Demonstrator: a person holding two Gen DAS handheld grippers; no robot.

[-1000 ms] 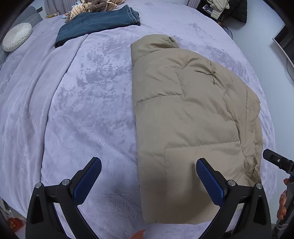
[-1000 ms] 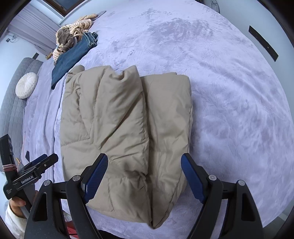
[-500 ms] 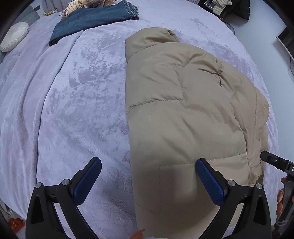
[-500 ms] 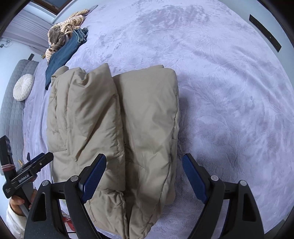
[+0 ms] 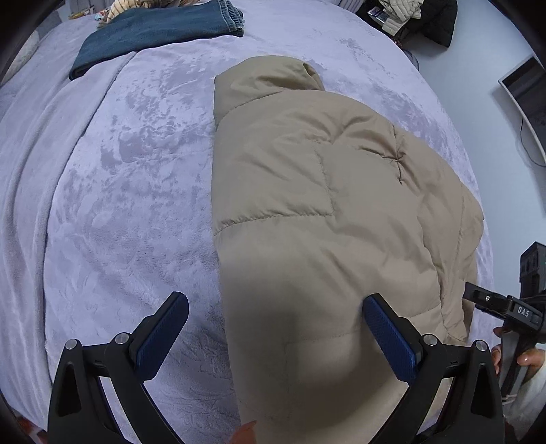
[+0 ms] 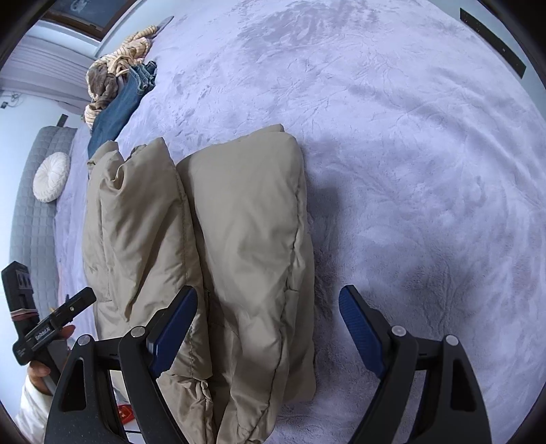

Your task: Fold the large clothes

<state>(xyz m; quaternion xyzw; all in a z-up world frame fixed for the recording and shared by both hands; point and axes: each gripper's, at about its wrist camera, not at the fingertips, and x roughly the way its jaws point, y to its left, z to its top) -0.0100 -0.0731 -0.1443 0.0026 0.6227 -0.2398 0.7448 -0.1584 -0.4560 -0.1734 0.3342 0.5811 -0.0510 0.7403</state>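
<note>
A beige puffer jacket (image 5: pixel 324 211) lies folded lengthwise on a lilac plush bedspread (image 5: pixel 119 191). It also shows in the right wrist view (image 6: pixel 239 239), with two padded layers side by side. My left gripper (image 5: pixel 276 334) is open and empty, low over the jacket's near left edge. My right gripper (image 6: pixel 269 328) is open and empty, low over the jacket's near right edge. The jacket's near hem is partly hidden below both views.
Folded blue jeans (image 5: pixel 153 30) and a striped bundle of cloth (image 6: pixel 112 78) lie at the far side of the bed. A round white cushion (image 6: pixel 51 177) rests on a grey quilted headboard (image 6: pixel 30 218). Dark clothes (image 5: pixel 419 17) sit beyond the bed's far right.
Both grippers have moved forward and lower toward the jacket's near end, so it fills more of each view. Both stay open. The jacket has not moved.
</note>
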